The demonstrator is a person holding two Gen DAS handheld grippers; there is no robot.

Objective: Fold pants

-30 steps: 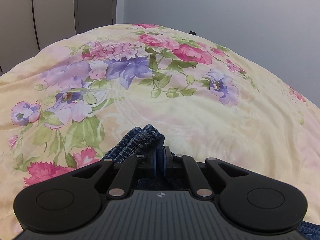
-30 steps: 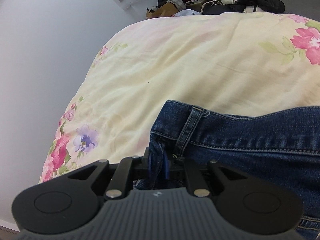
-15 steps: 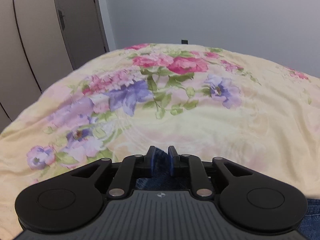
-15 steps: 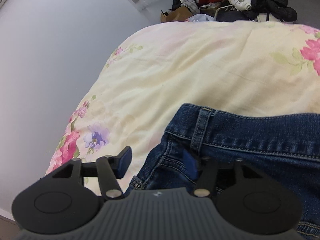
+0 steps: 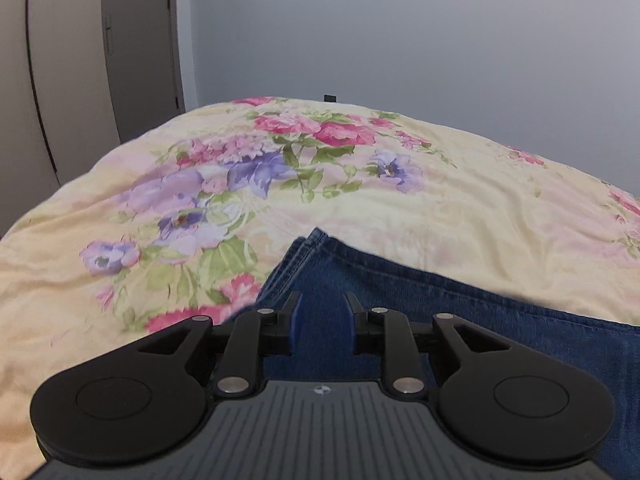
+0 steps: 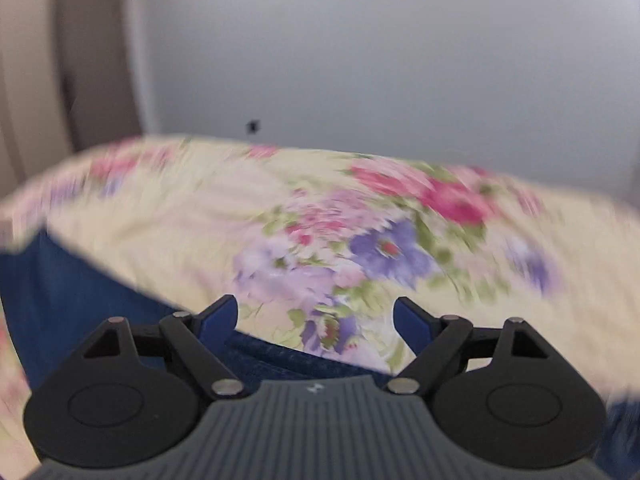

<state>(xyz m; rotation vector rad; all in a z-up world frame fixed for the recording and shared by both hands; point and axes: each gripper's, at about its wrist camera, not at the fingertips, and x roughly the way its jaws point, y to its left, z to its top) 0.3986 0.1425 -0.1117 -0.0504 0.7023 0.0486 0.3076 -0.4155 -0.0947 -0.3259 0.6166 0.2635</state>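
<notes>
The dark blue jeans (image 5: 420, 300) lie flat on the floral bedspread (image 5: 360, 200), a corner of them pointing away in the left wrist view. My left gripper (image 5: 322, 316) hovers over that corner, its jaws a little apart and empty. In the blurred right wrist view the jeans (image 6: 80, 292) run from the left edge to under the gripper. My right gripper (image 6: 316, 318) is wide open and empty above the bedspread (image 6: 360, 240) at the jeans' edge.
A grey wall (image 5: 400, 40) stands behind the bed. Cupboard doors (image 5: 80, 60) are at the left in the left wrist view. A doorway (image 6: 96, 60) shows at the left in the right wrist view.
Both grippers have let go of the jeans and opened. The jeans now lie flat. The right gripper has swung round fast, from the clothes pile side to face the wall.
</notes>
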